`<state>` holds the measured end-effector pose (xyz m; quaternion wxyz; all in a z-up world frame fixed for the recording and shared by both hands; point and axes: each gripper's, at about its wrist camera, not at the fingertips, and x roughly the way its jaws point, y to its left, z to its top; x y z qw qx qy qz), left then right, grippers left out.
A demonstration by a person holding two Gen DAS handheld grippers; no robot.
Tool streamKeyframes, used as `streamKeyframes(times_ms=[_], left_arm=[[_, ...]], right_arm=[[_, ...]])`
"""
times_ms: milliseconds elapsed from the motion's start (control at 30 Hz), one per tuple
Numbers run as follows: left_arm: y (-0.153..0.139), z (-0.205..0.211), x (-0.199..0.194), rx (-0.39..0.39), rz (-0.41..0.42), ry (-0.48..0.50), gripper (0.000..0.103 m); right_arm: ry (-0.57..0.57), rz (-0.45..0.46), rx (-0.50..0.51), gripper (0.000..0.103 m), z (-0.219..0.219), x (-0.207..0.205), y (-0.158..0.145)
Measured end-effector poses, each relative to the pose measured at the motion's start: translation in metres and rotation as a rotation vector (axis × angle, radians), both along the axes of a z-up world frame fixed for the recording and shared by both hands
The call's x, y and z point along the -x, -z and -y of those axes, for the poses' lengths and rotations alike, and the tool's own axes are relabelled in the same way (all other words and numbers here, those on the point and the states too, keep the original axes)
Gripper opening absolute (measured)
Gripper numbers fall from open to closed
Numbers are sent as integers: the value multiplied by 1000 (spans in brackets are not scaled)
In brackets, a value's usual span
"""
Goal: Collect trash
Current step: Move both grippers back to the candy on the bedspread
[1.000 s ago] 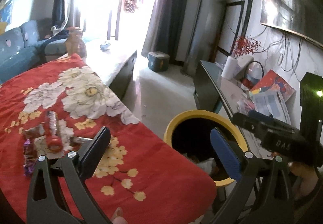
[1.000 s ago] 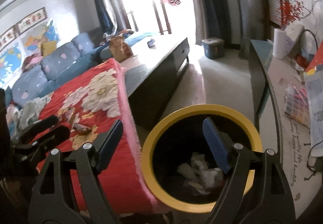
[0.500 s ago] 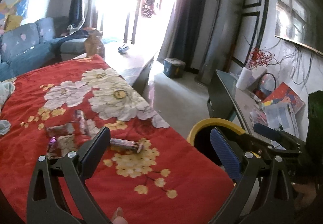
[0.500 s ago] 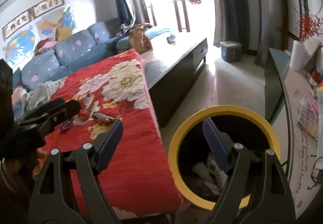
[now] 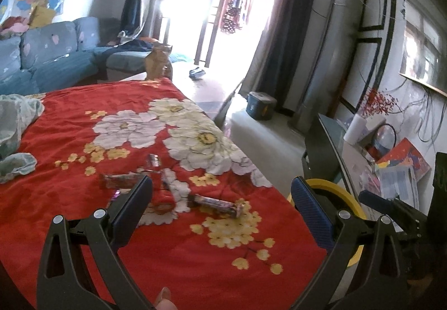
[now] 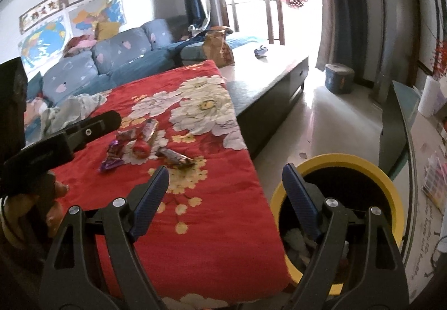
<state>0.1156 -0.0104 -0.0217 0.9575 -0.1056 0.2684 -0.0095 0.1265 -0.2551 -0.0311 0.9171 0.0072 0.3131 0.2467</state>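
Several snack wrappers lie on the red floral cloth [image 5: 195,254]: a dark bar wrapper [image 5: 216,202] [image 6: 176,158], a red tube wrapper [image 6: 141,146], a purple wrapper [image 6: 111,159] and a brown one [image 5: 120,181]. My left gripper [image 5: 220,206] is open and empty above the cloth, the dark bar wrapper between its fingers in view. My right gripper [image 6: 226,192] is open and empty over the cloth's right edge, beside the yellow-rimmed black bin [image 6: 388,192] [image 5: 335,187] that holds crumpled trash.
A dark low table [image 6: 268,86] extends beyond the cloth, with a brown paper bag [image 6: 218,49]. A blue sofa [image 6: 111,61] stands at left. A glass-topped stand with papers [image 6: 430,159] is right of the bin. A blue pail [image 6: 339,78] sits on the floor.
Both grippers have swung left and back from over the bin toward the cloth. The wrappers have come toward the middle of both views. Both stay open.
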Motion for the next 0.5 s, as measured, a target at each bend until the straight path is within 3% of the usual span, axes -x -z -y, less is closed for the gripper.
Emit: streamKeyframes(times_ms=[500], left_arm=[[7,-54,5,35,-18,-107,96]], right_arm=[[-106,-26,50,75,-57,-7,8]])
